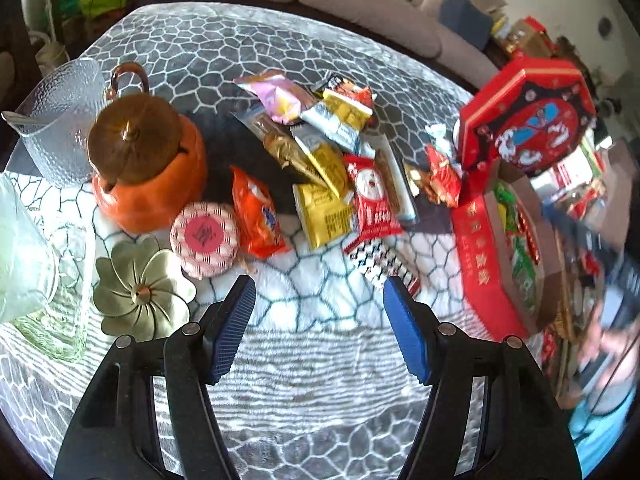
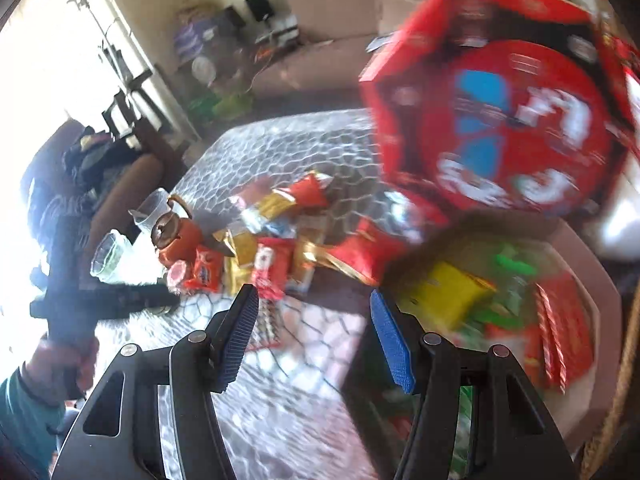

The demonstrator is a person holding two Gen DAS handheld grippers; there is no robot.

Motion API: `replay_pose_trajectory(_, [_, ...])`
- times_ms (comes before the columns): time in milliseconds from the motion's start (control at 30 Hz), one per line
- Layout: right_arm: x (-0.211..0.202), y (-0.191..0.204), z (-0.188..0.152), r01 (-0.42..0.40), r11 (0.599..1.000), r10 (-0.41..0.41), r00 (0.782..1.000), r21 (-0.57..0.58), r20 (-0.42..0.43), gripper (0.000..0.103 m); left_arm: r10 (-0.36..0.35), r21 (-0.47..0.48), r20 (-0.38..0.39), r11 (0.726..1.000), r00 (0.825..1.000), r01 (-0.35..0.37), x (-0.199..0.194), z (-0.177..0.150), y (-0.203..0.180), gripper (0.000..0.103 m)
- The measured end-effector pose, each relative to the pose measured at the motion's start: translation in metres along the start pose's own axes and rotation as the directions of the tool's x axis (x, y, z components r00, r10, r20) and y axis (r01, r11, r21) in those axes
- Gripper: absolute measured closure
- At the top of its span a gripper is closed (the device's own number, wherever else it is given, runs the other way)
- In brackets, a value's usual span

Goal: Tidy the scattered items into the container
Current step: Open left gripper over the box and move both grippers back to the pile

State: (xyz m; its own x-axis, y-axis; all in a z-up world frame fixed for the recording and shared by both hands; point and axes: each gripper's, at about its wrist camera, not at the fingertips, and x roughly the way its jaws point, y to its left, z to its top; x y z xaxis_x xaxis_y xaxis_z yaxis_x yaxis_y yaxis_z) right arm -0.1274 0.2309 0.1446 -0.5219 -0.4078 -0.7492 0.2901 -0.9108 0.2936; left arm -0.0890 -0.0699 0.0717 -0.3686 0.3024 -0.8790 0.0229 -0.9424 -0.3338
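Observation:
A heap of snack packets lies mid-table in the left wrist view, with an orange packet and a round striped tin at its near left. The red octagonal box stands to the right, its lid propped upright behind it. My left gripper is open over bare cloth just short of the heap, nothing between its fingers. In the right wrist view my right gripper is open and empty at the box's left edge. Yellow and green packets lie inside the box. This view is blurred.
An orange pumpkin teapot, a ribbed glass jug, a brass flower dish and a green glass crowd the table's left side. A sofa runs behind. More boxes are stacked at the far right.

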Motion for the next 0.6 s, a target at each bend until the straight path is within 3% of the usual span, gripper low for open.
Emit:
replay_pose_trajectory(233, [0.079,0.053,0.056,0.044,0.991,-0.056,0.995,-0.129,-0.086,0.043,-0.033,0.003,0.045,0.999,0.998,0.033,0.006,-0.014,-0.001,0.040])
replay_pose_trajectory(333, [0.117,0.061,0.069,0.052,0.991,-0.068,0.989,-0.127,-0.132,0.043,-0.039,-0.001,0.056,0.999,0.998,0.039,0.008,-0.013,0.003,0.040])
replay_pose_trajectory(400, [0.141,0.058,0.074,0.031,0.997,-0.043,0.985,-0.072,-0.167,0.043,-0.030,-0.006,0.069,1.000,0.997,0.031,0.007,-0.011,0.009,0.040])
replay_pose_trajectory(500, [0.165,0.042,0.076,0.025,0.998,-0.012,0.979,0.059,-0.205,0.043,-0.077,-0.041,0.063,0.996,0.995,0.080,0.009,-0.008,0.020,0.040])
replay_pose_trajectory(600, [0.188,0.022,0.075,-0.016,0.972,0.065,0.977,0.235,-0.204,0.043,-0.081,-0.047,0.051,0.995,0.995,0.083,0.010,-0.004,0.021,0.040])
